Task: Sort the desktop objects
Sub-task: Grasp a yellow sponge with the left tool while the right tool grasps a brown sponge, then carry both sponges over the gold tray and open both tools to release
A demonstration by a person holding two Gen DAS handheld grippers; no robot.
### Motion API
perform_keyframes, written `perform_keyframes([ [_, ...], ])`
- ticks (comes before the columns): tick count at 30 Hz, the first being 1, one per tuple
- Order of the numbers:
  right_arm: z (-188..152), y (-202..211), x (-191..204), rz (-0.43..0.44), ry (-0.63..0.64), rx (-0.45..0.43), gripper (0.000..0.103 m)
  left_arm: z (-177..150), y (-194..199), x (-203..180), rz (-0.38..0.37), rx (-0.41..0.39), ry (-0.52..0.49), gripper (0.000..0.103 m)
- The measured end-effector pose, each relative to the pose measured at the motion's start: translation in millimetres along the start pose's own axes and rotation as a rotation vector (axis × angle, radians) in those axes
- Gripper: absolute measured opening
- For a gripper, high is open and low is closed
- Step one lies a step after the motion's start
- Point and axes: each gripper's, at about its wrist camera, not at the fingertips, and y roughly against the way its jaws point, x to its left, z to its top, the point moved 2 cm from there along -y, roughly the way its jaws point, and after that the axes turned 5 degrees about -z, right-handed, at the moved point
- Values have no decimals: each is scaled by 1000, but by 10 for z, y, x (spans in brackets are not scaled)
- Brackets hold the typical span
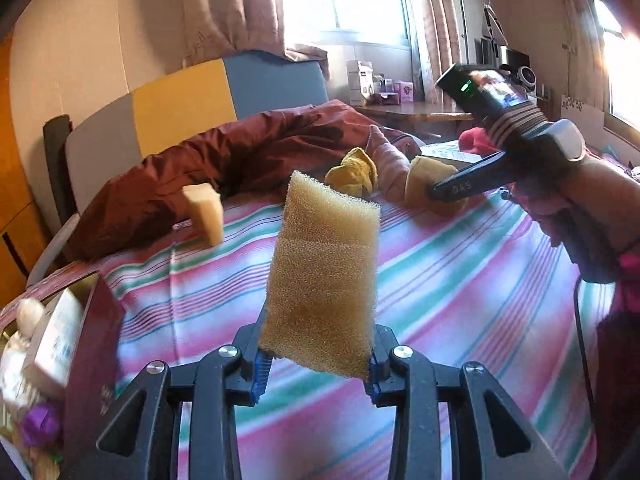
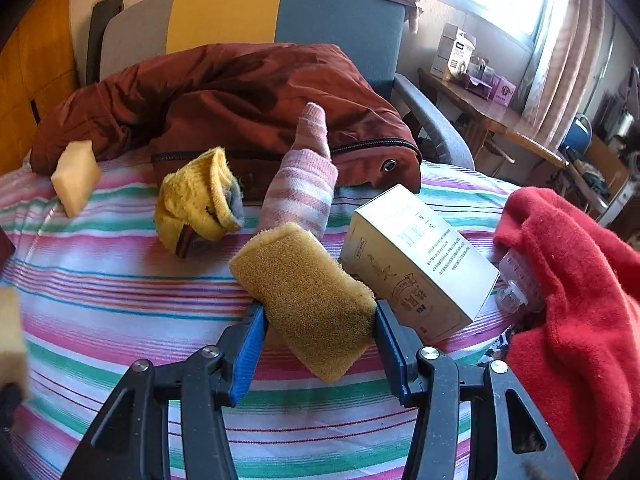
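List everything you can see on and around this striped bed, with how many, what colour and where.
Sponge: three, yellow-tan; one in the left gripper, one in the right gripper, one loose by the jacket.
Jacket: one, rust-brown, heaped at the bed's far side.
Socks: two; yellow one crumpled, pink-striped one beside it.
Carton: one, white, right of the held sponge.
Fleece: one, red, far right.
Box: one, dark red, left edge, holding items.
Bedsheet: striped pink, green, white.
Left gripper: shut on a sponge.
Right gripper: shut on a sponge.
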Motion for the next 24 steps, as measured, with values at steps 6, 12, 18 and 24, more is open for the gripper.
perform_keyframes([
  [6, -85, 95, 82, -80, 42, 23, 47, -237, 179, 42, -32, 25, 10, 36],
  [12, -222, 433, 255, 51, -46, 55, 46, -361, 244, 75, -55, 42, 27, 36],
  [18, -409, 799, 658, 121, -41, 82, 46, -524, 360, 129, -93, 61, 61, 36],
  [24, -594, 1157, 1003, 234, -98, 63, 46, -725, 713, 134, -119, 43, 2, 36],
])
